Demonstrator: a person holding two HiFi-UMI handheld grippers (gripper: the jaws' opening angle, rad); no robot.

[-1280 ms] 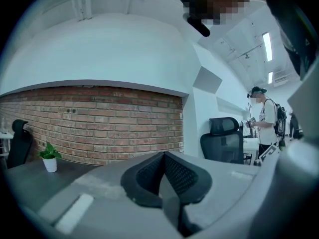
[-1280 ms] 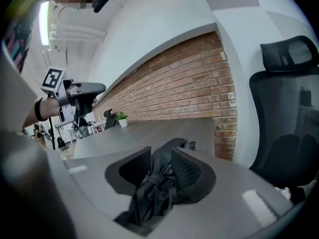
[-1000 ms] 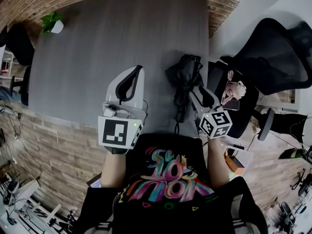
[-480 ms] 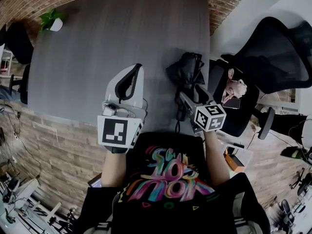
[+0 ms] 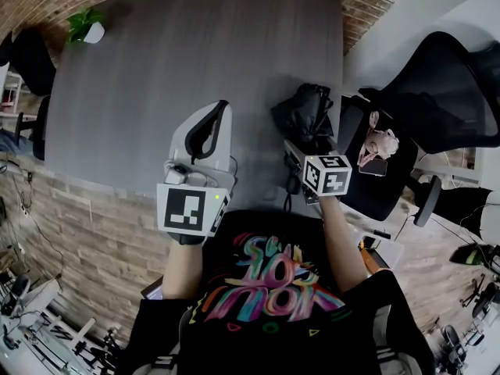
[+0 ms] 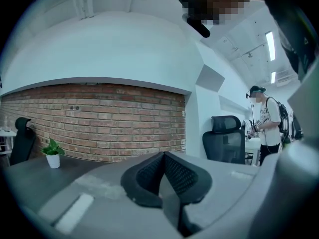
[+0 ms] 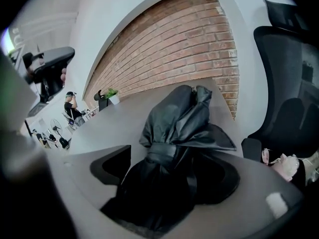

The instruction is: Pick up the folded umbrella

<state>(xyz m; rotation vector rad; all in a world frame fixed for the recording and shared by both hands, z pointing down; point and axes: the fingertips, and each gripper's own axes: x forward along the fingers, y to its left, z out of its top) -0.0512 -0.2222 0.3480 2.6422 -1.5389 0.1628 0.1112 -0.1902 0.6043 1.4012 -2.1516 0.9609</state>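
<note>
Grey tabletop (image 5: pixel 156 76) carries a potted plant (image 5: pixel 86 28) at its far left corner. Near the front edge the left gripper (image 5: pixel 219 112) is where it was a second ago, its jaws pressed together on nothing. By the right edge lies the black folded umbrella (image 5: pixel 306 116), strapped round its middle. The right gripper (image 5: pixel 301 153), earlier beside it, has dropped over its near end. Its jaws have just been opening and now stand wide, with the umbrella between them but not gripped.
</note>
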